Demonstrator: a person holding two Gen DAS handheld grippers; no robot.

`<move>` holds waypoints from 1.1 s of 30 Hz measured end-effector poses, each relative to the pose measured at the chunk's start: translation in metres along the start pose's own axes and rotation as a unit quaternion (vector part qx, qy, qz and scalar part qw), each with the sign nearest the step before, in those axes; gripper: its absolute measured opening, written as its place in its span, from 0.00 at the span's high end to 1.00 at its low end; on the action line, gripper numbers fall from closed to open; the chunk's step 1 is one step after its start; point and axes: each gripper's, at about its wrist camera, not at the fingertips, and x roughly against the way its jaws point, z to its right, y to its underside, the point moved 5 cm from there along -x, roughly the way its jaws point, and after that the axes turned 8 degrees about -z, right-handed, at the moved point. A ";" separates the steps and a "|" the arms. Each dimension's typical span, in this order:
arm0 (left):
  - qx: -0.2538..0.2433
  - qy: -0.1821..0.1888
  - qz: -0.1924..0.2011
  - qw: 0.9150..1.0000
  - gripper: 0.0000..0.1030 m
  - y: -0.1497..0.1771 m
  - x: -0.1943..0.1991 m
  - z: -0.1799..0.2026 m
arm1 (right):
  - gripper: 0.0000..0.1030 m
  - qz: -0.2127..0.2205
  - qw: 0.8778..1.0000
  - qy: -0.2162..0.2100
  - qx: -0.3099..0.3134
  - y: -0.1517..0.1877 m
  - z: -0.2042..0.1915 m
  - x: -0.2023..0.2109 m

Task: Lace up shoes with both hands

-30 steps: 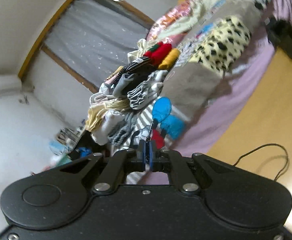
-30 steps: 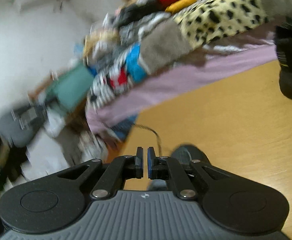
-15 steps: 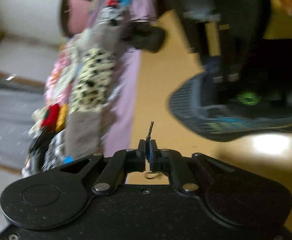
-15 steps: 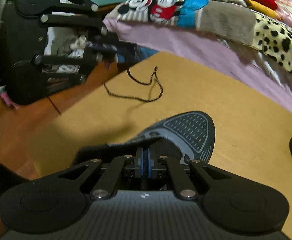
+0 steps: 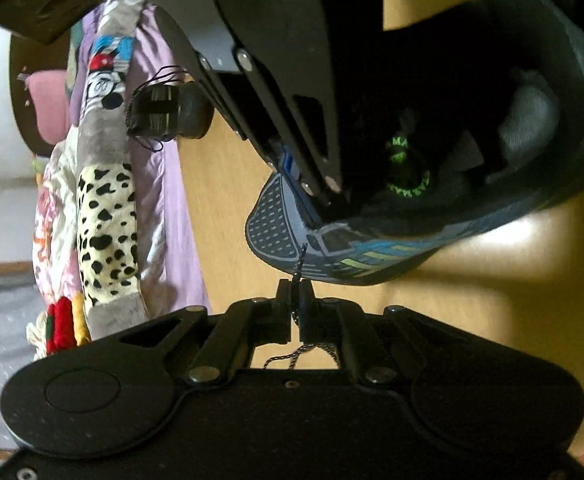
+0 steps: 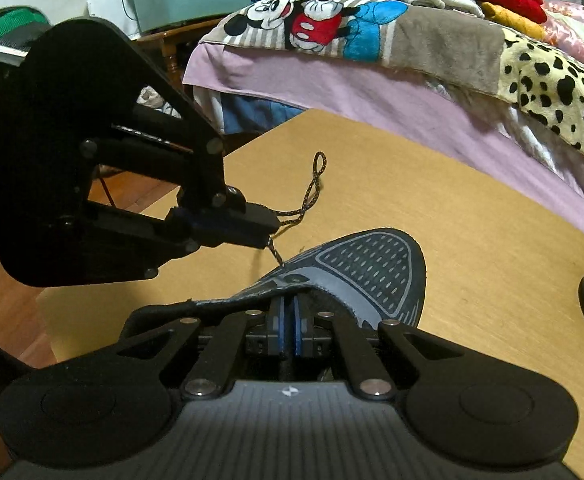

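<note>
The dark mesh shoe (image 6: 366, 276) lies on the tan wooden floor (image 6: 472, 264) near the bed (image 6: 372, 80). The left gripper (image 5: 295, 300) pinches the speckled lace (image 6: 310, 192), its tip touching the shoe's eyelet edge. The right gripper (image 6: 287, 322) clamps the shoe's upper edge.

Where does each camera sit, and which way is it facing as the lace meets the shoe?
Left wrist: on the left gripper, looking along its fingers at the shoe; the right gripper shows.
Right wrist: on the right gripper, looking over the toe; the left gripper shows.
Shared: shoe, shoelace, bed.
</note>
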 end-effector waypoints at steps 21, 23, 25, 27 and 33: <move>-0.126 0.002 0.003 0.992 0.98 -0.003 -0.010 0.002 | 0.93 0.010 1.000 -0.001 -0.005 0.001 0.003 -0.004; -0.137 0.002 0.003 0.991 0.98 -0.004 -0.011 0.002 | 0.93 0.010 1.000 -0.001 -0.006 0.001 0.003 -0.004; -0.146 0.003 0.003 0.989 0.98 -0.004 -0.011 0.003 | 0.93 0.010 1.000 -0.002 -0.006 0.001 0.003 -0.004; -0.149 0.005 0.004 0.989 0.98 -0.004 -0.011 0.002 | 0.93 0.010 1.000 -0.002 -0.007 0.001 0.003 -0.004; -0.171 0.005 0.007 0.985 0.98 -0.004 -0.011 0.002 | 0.93 0.011 1.000 -0.004 -0.014 0.001 0.004 -0.004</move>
